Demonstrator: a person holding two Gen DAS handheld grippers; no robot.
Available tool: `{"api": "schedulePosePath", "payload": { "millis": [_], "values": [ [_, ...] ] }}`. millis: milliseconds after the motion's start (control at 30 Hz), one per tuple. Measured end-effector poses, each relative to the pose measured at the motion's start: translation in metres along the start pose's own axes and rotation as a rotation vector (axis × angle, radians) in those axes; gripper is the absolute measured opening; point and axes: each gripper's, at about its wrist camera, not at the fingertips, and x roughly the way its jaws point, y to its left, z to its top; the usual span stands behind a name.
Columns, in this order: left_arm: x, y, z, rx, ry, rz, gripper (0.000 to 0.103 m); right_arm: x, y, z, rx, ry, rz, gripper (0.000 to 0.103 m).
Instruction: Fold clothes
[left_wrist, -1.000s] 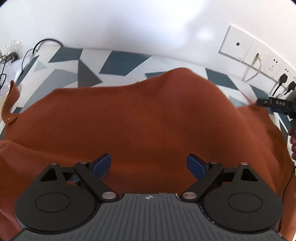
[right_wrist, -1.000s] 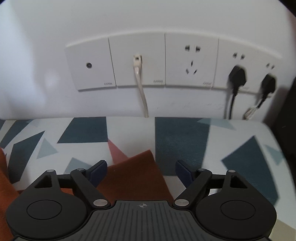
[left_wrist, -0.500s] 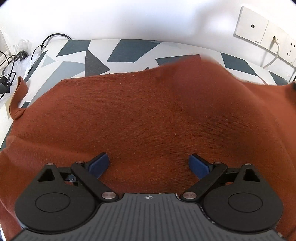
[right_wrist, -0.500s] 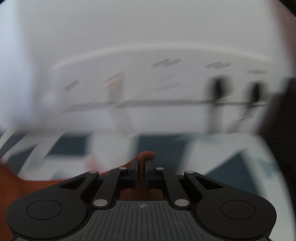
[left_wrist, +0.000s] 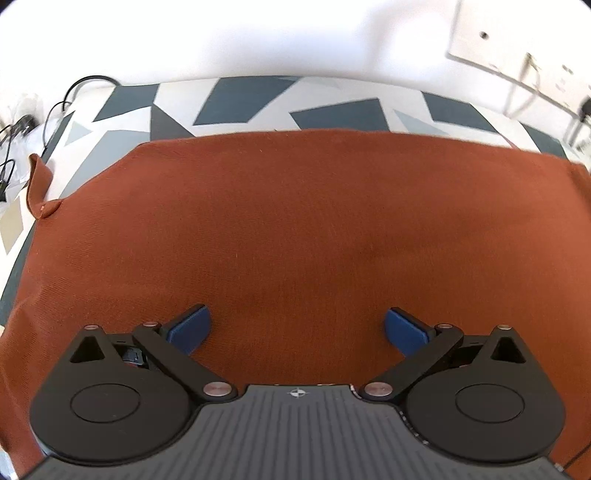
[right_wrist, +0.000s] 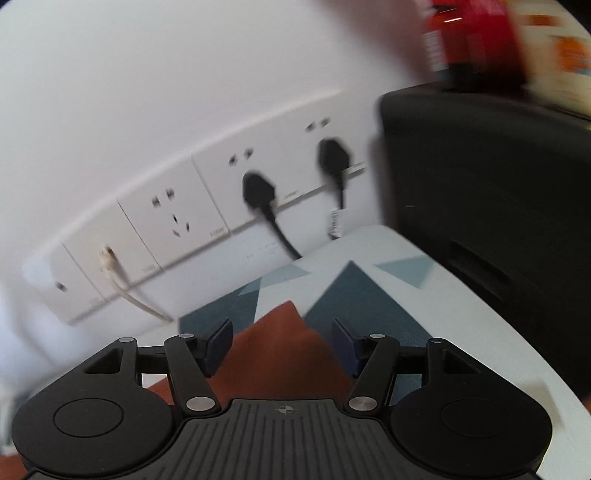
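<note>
Right wrist view, right fingers (right_wrist: 280, 343) reopened off rust cloth (right_wrist: 284, 354), left fingers (left_wrist: 295, 328) spread

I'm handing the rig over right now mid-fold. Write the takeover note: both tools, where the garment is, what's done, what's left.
Left tool: open, holding nothing, hovering over the middle of the rust-orange garment.
Right tool: open, holding nothing; a corner of the garment lies between its fingers, near the wall sockets.
Garment: spread mostly flat on the patterned table cover, far edge straight; a small flap sticks up at its left end.
Done: cloth laid out, corner not gripped.
Left: no fold visible yet; probably regrip the edges and start folding.
</note>
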Motion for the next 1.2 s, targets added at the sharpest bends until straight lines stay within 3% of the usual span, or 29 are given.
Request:
{"api": "schedulePosePath", "payload": {
  "millis": [200, 333, 400, 567, 700, 833, 900, 933, 967, 1033, 1100, 1200],
  "values": [
    [-0.02, 0.011, -0.025, 0.062, 0.043, -0.087, 0.102, -0.106, -0.036, -0.03, 0.104, -0.024, -0.015, 0.058],
    [-0.037, 0.024, -0.052, 0.12, 0.055, -0.143, 0.102, -0.186, -0.045, -0.078, 0.084, -0.02, -0.099, 0.06],
    [-0.046, 0.034, -0.068, 0.141, 0.053, -0.172, 0.102, -0.215, -0.037, -0.109, 0.047, 0.026, -0.125, 0.06],
    [-0.065, 0.064, -0.108, 0.164, 0.054, -0.204, 0.102, -0.247, -0.005, -0.177, -0.094, 0.118, -0.184, 0.067],
    [-0.075, 0.084, -0.14, 0.26, -0.003, -0.139, 0.103, -0.269, 0.02, -0.229, -0.204, 0.182, -0.234, 0.068],
    [-0.078, 0.11, -0.146, 0.227, -0.02, -0.133, 0.103, -0.29, 0.043, -0.279, -0.306, 0.242, -0.284, 0.07],
    [-0.078, 0.117, -0.146, 0.214, -0.026, -0.128, 0.103, -0.298, 0.035, -0.278, -0.264, 0.223, -0.326, 0.067],
    [-0.078, 0.119, -0.146, 0.209, -0.031, -0.126, 0.103, -0.301, 0.032, -0.277, -0.246, 0.216, -0.349, 0.057],
    [-0.078, 0.122, -0.145, 0.203, -0.035, -0.125, 0.103, -0.301, 0.034, -0.274, -0.244, 0.224, -0.384, 0.056],
    [-0.078, 0.124, -0.145, 0.18, -0.035, -0.119, 0.103, -0.302, 0.038, -0.27, -0.237, 0.235, -0.454, 0.061],
    [-0.078, 0.131, -0.143, 0.132, -0.026, -0.116, 0.103, -0.31, 0.048, -0.268, -0.191, 0.204, -0.432, 0.063],
    [-0.081, 0.151, -0.144, 0.058, -0.013, -0.134, 0.102, -0.319, 0.068, -0.264, -0.124, 0.163, -0.364, 0.086]
  ]
}}
